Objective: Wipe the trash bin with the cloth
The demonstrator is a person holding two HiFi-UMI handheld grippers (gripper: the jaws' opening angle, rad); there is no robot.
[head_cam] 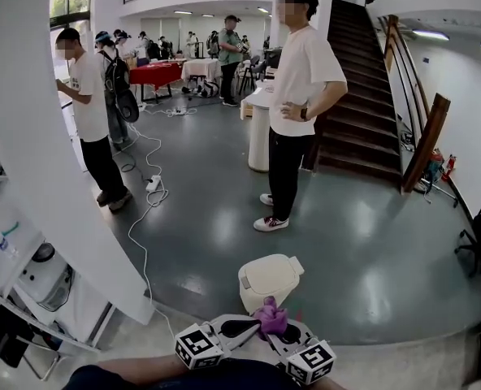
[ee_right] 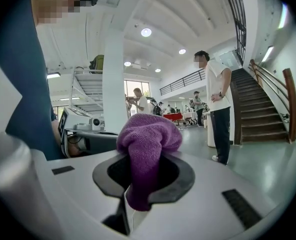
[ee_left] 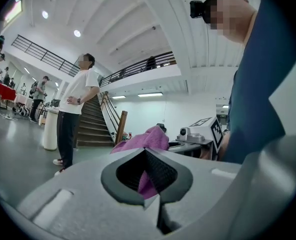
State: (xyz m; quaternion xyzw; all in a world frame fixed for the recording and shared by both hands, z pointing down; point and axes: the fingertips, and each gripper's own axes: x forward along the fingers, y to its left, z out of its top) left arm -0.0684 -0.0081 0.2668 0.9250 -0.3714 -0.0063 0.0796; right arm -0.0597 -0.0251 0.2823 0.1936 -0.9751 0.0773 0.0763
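A small white trash bin [head_cam: 270, 279] with its lid down stands on the grey floor just ahead of me. Nearer than the bin, a purple cloth [head_cam: 270, 317] is bunched between my two grippers, whose tips meet at it. My left gripper [head_cam: 253, 327] comes in from the left and its jaws are shut, with a strip of cloth [ee_left: 148, 138] pinched between the pads. My right gripper [head_cam: 283, 335] is shut on the cloth [ee_right: 148, 134], which bulges up out of its jaws. Each gripper view shows the other gripper close behind the cloth.
A person in a white shirt [head_cam: 299, 96] stands a few steps beyond the bin. A wide white pillar [head_cam: 45, 136] and shelving [head_cam: 29, 283] fill the left. A cable with a power strip [head_cam: 152, 185] trails over the floor. A staircase [head_cam: 362, 96] rises at the back right.
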